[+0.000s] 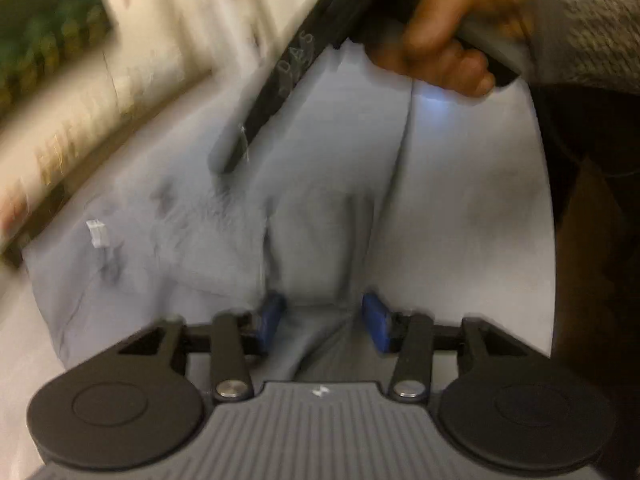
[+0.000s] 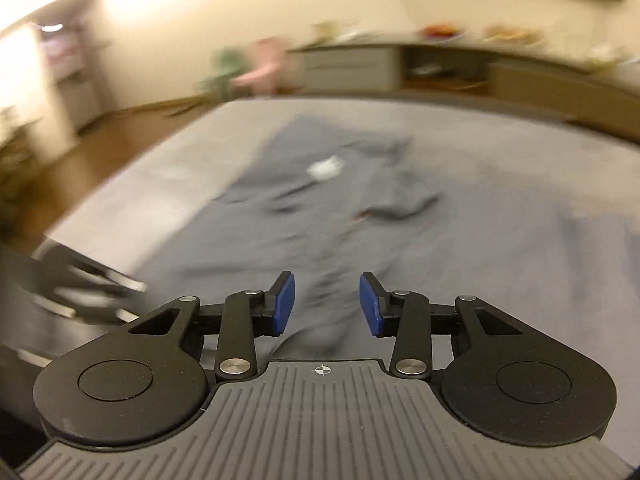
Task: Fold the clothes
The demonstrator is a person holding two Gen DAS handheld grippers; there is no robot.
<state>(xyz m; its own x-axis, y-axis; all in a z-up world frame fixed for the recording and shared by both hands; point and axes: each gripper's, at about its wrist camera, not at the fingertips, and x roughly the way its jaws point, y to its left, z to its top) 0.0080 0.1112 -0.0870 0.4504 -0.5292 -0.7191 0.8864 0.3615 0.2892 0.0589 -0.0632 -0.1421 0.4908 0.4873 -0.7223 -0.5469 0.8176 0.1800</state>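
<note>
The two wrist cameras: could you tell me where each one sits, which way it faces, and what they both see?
Left wrist: sits behind the open left gripper, looking down on the grey garment; a hand and sleeve holding the other gripper show at the top.
Right wrist: sits behind the open right gripper, looking low across the bed toward a sideboard; a blurred part of the other gripper shows at the left.
Shared: the garment with its white tag, blurred in both.
</note>
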